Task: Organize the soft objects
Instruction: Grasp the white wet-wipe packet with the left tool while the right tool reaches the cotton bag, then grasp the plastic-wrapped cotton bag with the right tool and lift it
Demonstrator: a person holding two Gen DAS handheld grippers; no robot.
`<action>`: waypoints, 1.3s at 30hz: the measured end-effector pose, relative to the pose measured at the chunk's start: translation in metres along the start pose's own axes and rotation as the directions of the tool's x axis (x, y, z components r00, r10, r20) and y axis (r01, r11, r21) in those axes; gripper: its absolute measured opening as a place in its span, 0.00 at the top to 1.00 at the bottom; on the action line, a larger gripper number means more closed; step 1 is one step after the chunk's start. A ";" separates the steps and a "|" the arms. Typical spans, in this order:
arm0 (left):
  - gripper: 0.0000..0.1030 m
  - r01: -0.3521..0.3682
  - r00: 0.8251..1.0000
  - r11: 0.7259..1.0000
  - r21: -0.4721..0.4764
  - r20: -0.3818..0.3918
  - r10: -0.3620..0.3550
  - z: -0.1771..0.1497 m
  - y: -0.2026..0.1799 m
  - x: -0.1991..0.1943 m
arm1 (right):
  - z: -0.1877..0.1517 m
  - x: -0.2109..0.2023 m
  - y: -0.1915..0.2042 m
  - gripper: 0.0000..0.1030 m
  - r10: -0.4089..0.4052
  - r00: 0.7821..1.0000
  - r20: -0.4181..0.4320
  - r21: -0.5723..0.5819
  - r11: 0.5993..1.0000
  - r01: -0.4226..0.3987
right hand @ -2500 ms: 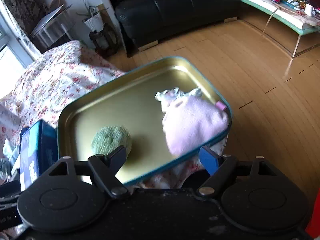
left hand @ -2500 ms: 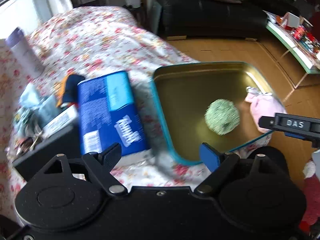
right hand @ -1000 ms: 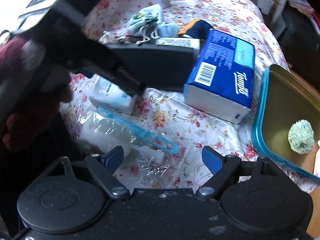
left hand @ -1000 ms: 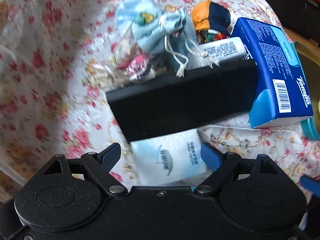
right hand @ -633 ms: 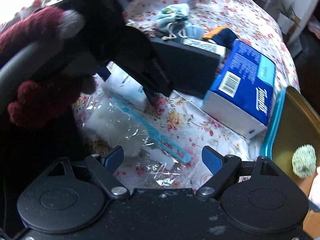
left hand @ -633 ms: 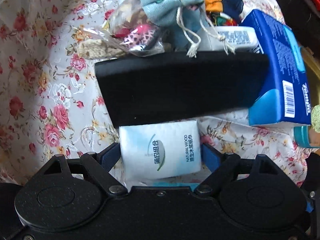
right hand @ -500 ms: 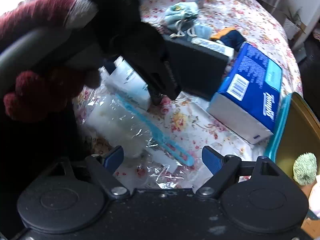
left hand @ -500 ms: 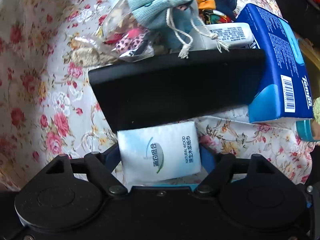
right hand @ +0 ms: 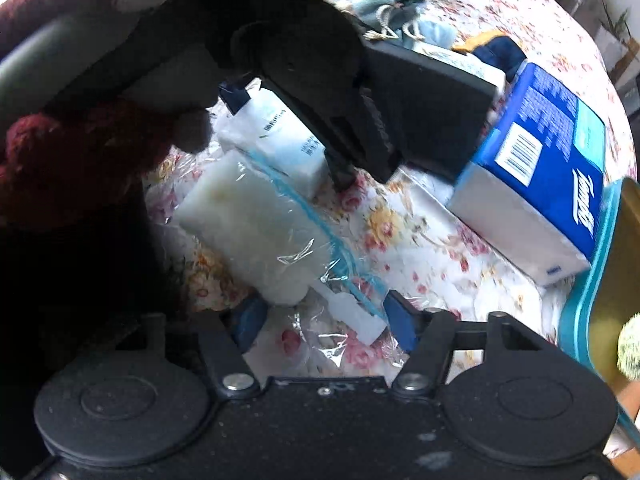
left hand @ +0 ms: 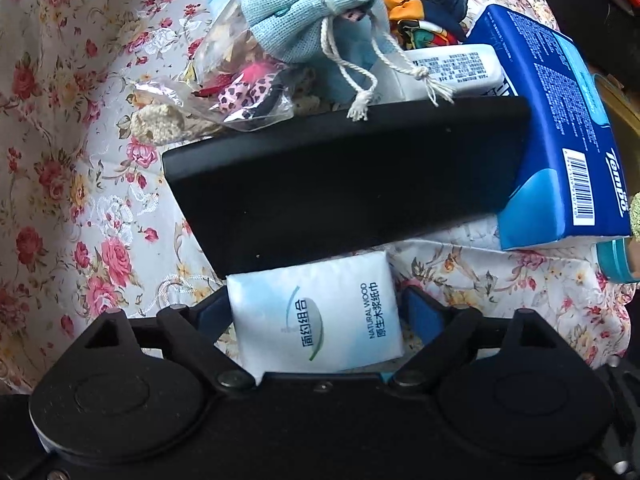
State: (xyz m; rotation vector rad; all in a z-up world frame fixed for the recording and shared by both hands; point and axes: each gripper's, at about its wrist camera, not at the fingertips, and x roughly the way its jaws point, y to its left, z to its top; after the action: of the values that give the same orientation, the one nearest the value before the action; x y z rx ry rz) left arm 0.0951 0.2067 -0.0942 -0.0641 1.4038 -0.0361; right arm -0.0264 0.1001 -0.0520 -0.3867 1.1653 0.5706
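Floral bedspread (left hand: 60, 128): covers the whole surface, everything below lies on it

Black box (left hand: 344, 176): centre of the left wrist view, long side running 9 to 3 o'clock

Blue tissue box (left hand: 560, 128): at 3 o'clock of the black box, touching its end

Gold tin with teal rim (right hand: 588, 300): at 4 o'clock in the right wrist view, a green fuzzy ball (right hand: 630, 354) inside it

Clear zip bag (right hand: 272, 236): holds white padding, blue seal strip across it; lies at 6 o'clock of the white pack

White tissue pack (left hand: 316, 316): at 6 o'clock of the black box, touching its lower edge

Knitted drawstring pouch (left hand: 300, 20): at 12 o'clock of the black box

Left gripper (left hand: 316, 312): fingers straddle the white tissue pack, jaws opening, pads not pressing

Right gripper (right hand: 322, 320): jaws closing, with the zip bag's corner between the fingers; whether the pads already pinch the plastic, cannot tell
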 end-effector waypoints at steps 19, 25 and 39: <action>0.09 -0.023 1.000 1.000 0.016 -0.010 0.023 0.004 -0.010 0.009 | -0.059 -0.056 -0.077 0.00 -0.082 0.994 0.079 0.312 0.949 0.053; 0.09 -0.022 1.000 1.000 0.016 -0.010 0.022 0.004 -0.009 0.008 | -0.035 -0.035 -0.049 0.01 -0.090 0.989 0.121 0.174 0.982 0.068; 0.09 -0.021 1.000 1.000 0.017 -0.009 0.021 0.004 -0.008 0.008 | -0.036 -0.005 -0.044 0.41 -0.048 0.998 0.027 0.123 0.991 0.045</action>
State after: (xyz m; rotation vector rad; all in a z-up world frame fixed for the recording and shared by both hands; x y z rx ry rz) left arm 0.1000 0.1982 -0.1005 -0.0350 1.4133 -0.0306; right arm -0.0282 0.0440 -0.0599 -0.2986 1.1537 0.4606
